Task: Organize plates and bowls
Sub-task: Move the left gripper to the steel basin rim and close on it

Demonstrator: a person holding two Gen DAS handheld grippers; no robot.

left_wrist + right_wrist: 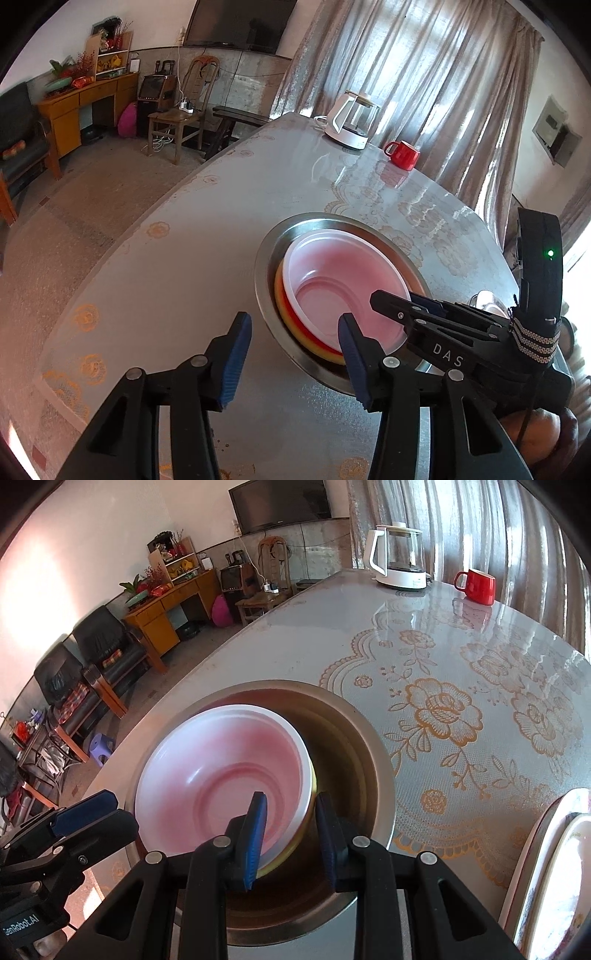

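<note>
Standing by the table: both handheld grippers are down at the steel basin near the table's edge.
Steel basin (266, 266): sits on the table (166, 266), wide flat rim, holding a nested stack of bowls.
Bowl stack: a white bowl (221, 768) with a pinkish inside on top; a red bowl (295, 326) and a yellow bowl (282, 314) show only as rims beneath it, pushed toward one side of the basin.
Right gripper (290, 834): jaws a little way apart, straddling the near rim of the white bowl, one blue pad (256, 834) inside the bowl and the other outside it; whether the pads actually press the rim I cannot tell.
Left gripper (291, 360): jaws wide apart and holding nothing, one finger over the bare table, the other over the basin's near edge.
Writing: "DAS" in white on the right gripper's body, seen from the left wrist; "GenRobot.AI", partly cut off, on the left gripper's body, seen from the right wrist.
Plate (554, 878): a pale plate on a metal tray at the right edge, near the basin but apart from it.
Far end of table: a white-and-glass kettle (399, 559) and just beside it a red mug (478, 585).
</note>
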